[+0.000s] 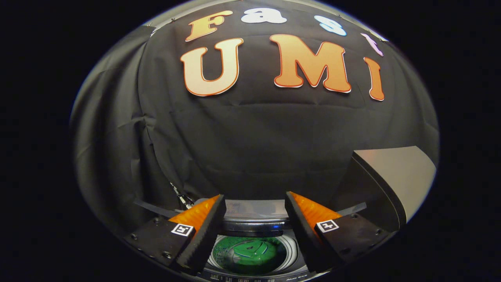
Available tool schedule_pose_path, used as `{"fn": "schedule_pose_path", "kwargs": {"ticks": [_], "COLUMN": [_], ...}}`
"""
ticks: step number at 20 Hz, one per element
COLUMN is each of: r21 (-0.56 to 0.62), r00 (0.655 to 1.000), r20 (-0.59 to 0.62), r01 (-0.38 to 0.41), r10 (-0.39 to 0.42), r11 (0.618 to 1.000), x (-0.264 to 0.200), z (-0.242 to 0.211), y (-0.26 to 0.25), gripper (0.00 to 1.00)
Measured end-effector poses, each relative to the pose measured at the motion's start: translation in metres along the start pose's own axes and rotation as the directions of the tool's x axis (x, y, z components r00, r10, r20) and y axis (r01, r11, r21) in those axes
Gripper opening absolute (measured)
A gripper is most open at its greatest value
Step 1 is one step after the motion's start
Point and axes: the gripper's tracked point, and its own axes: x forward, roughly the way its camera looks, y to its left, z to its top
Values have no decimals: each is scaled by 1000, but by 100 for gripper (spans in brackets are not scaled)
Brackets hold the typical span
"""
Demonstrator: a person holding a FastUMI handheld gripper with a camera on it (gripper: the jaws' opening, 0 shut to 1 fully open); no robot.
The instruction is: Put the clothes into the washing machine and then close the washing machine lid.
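The gripper [254, 219] hangs released, its 2 fingers apart, above the washing machine [254, 235]. Green clothes [250, 254] apparently lie in the drum, soft and light. The raised lid [395, 176], far right, looks stiff; grip its edge.

Green clothes [250, 255] lie inside the open drum of the washing machine [254, 223], its lid [395, 176] raised.

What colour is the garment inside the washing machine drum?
Green, with thin pale lines, seen in the gripper view between the open claw's fingers: garment.

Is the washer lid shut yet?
No, open: the drum shows between the jaws, with the green garment inside. The lid stands raised beside the gripper, which is open and empty.
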Motion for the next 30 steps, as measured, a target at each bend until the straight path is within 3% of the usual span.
{"fn": "schedule_pose_path", "kwargs": {"ticks": [4,11,17,21,25,30], "r21": [9,39,64,37,31,27], "r00": [997,961,924,948,987,998], "r20": [-77,-277,-380,-316,-153,63], "r01": [0,-12,-28,-42,-47,-33], "r10": [0,23,51,52,51,31], "r11": [1000,999,998,998,998,999], "x": [-3,10,4,-4,-34,-106], "z": [-51,-168,-203,-162,-75,42], "y": [-2,3,14,10,0,-27], "gripper": [96,97,98,98,98,98]}}
